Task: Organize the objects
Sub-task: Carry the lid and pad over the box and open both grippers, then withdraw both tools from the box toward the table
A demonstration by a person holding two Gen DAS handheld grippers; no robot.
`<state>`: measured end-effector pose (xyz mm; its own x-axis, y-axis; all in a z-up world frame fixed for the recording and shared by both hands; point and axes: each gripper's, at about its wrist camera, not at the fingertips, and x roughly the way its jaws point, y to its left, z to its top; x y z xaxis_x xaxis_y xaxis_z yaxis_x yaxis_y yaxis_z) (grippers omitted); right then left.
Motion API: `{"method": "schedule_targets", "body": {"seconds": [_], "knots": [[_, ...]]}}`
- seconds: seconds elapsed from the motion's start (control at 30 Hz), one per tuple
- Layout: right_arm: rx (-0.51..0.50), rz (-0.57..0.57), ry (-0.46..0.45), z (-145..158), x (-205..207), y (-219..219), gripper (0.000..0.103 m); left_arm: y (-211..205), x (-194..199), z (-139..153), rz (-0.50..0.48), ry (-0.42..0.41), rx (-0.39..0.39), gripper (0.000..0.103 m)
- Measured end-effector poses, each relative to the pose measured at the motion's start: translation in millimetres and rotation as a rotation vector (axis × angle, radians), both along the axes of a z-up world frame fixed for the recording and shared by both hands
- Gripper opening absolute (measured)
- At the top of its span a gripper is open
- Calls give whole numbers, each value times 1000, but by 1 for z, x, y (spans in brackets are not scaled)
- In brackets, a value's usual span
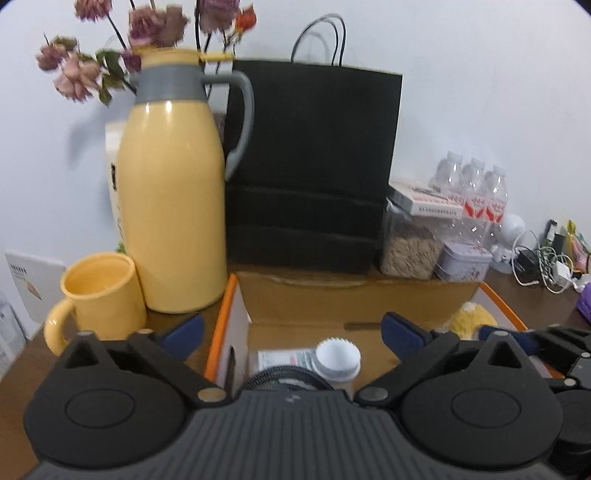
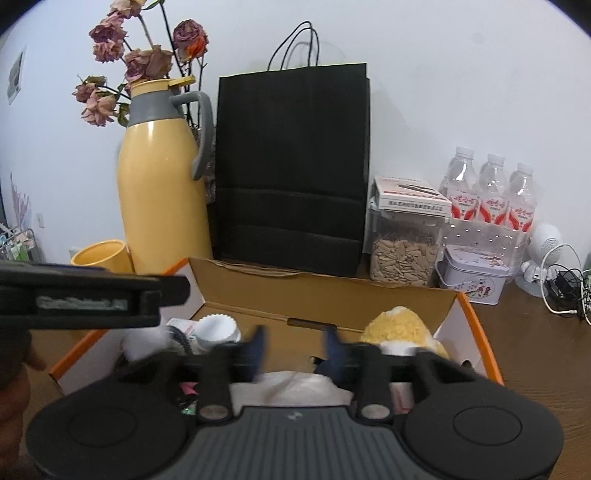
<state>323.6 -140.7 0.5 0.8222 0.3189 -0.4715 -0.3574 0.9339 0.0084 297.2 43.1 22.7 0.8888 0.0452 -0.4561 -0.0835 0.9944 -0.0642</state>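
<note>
An open cardboard box (image 1: 306, 295) with orange edges sits in front of me. Inside lie a white-capped bottle (image 1: 338, 356), a yellow plush toy (image 1: 469, 317) and a white crumpled bag (image 2: 295, 384). My left gripper (image 1: 293, 332) hovers over the box's left part, jaws wide open and nothing between them; the bottle lies just beneath. My right gripper (image 2: 295, 345) is over the box's middle, open and holding nothing, its blue pads blurred. The plush toy (image 2: 399, 325) is to its right and the bottle (image 2: 218, 328) to its left. The left gripper (image 2: 173, 291) shows side-on at the left.
Behind the box stand a yellow thermos jug (image 1: 173, 206), a yellow mug (image 1: 99, 291), a black paper bag (image 1: 314, 166) and dried roses (image 1: 147, 33). At the right are a seed jar (image 2: 402, 254), a tin (image 2: 474, 277), three water bottles (image 2: 491, 192) and tangled cables (image 2: 569, 288).
</note>
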Motion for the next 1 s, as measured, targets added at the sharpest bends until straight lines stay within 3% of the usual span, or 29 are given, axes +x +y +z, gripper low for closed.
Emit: {"method": "schedule_targets", "body": {"seconds": [0.03,0.1,0.17,0.23,0.63,1.0], "knots": [[-2,-1,-3,1,1,-1,79,-1,0,0,-4,1,8,103],[1,2,-9,2,0,-2,93,-4,0,0,-6,6,16,103],[9,-3,-3,3,1,-3,95,-5,1,-1,0,11,25,103],[12,-6,4,4,2,-4,103,-6,0,-1,0,12,26,103],[-19,13,-8,9,-20,-5,103,1,-25,8,34,7,30,103],[-96,67,-24,3,-81,-2,103,9,-85,-6,18,72,115,103]]}}
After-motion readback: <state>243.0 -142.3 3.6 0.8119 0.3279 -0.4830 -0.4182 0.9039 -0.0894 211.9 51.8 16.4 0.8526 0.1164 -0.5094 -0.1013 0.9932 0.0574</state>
